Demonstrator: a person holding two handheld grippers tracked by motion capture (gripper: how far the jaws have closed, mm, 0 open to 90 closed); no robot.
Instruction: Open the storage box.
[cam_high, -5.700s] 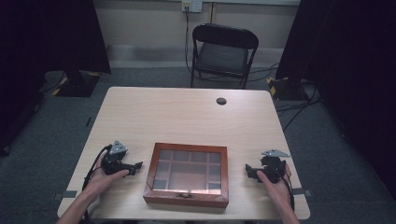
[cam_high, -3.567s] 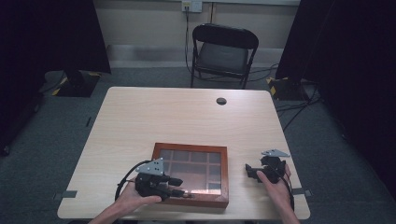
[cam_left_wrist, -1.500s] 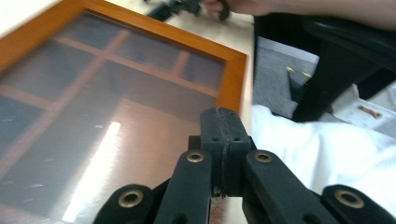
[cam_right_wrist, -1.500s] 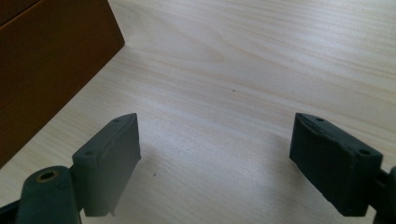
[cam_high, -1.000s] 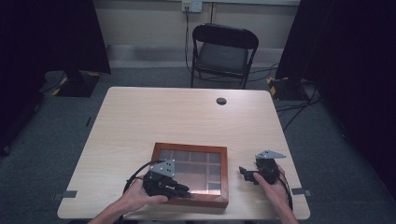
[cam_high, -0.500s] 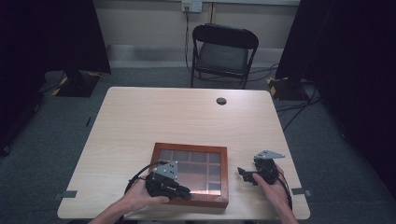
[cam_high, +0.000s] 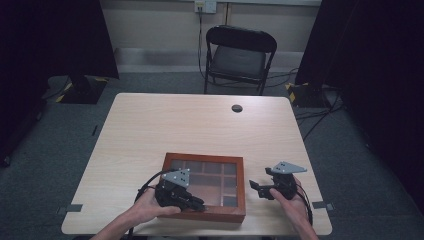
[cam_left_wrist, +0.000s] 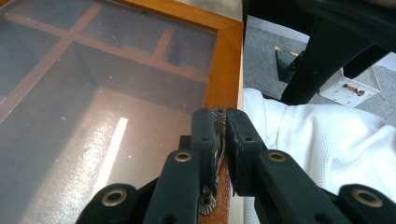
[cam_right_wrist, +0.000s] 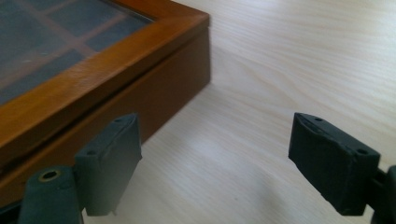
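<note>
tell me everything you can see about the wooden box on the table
The wooden box is flat and rectangular, with a reddish-brown frame and a hazy glass lid that is shut. Wooden dividers beneath split it into square compartments; their contents cannot be made out. It lies flat near the table's front edge. The left tool is shut on a small ornate metal clasp at its front rim. The right tool is open beside it, not touching.

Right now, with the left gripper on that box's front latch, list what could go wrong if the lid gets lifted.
1. The left gripper pinches only the thin metal latch on the lid's front edge; it may slip or bend.
2. The right gripper hangs open beside the wooden box, not bracing it, so the box could slide or tip on the table.
3. The glass lid could drop shut if the grip fails.
</note>
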